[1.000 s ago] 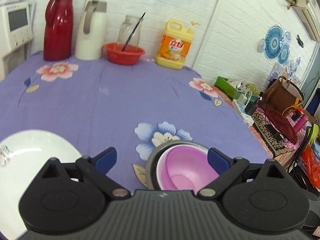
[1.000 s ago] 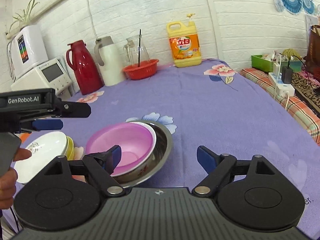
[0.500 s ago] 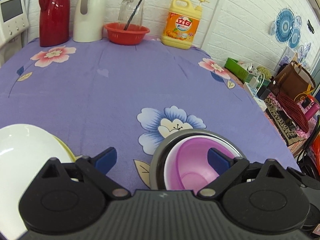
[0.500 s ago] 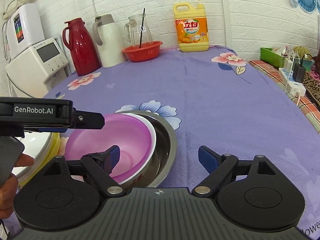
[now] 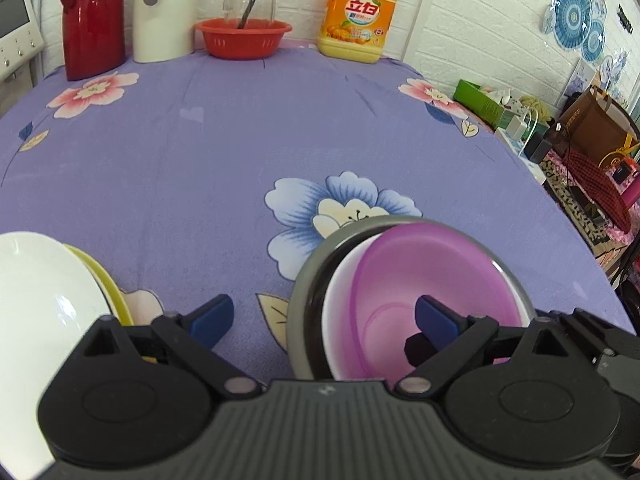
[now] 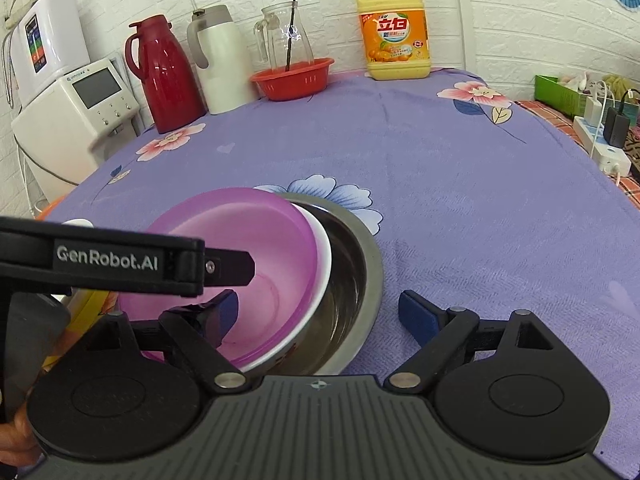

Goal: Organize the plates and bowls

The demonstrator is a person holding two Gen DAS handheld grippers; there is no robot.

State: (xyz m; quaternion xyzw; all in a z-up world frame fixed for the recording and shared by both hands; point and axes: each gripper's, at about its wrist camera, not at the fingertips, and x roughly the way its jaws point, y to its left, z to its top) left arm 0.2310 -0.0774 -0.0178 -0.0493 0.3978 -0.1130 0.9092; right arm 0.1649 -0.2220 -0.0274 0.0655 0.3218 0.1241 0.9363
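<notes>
Left gripper (image 5: 322, 316): jaws spread, straddling the near rim of the purple bowl (image 5: 436, 280), which is nesting in a steel bowl (image 5: 308, 280). Right gripper (image 6: 318, 312): jaws apart, hovering just right of it. Purple floral tablecloth (image 5: 200, 152) is lying ahead; white brick wall (image 6: 520, 12) is standing beyond.

White-painted brick wall (image 6: 520, 20) behind, blue paper fans (image 5: 576, 20) pinned to it, and a purple floral tablecloth (image 5: 240, 140) spreads bright across the table; white appliance (image 6: 76, 112) stands left.
</notes>
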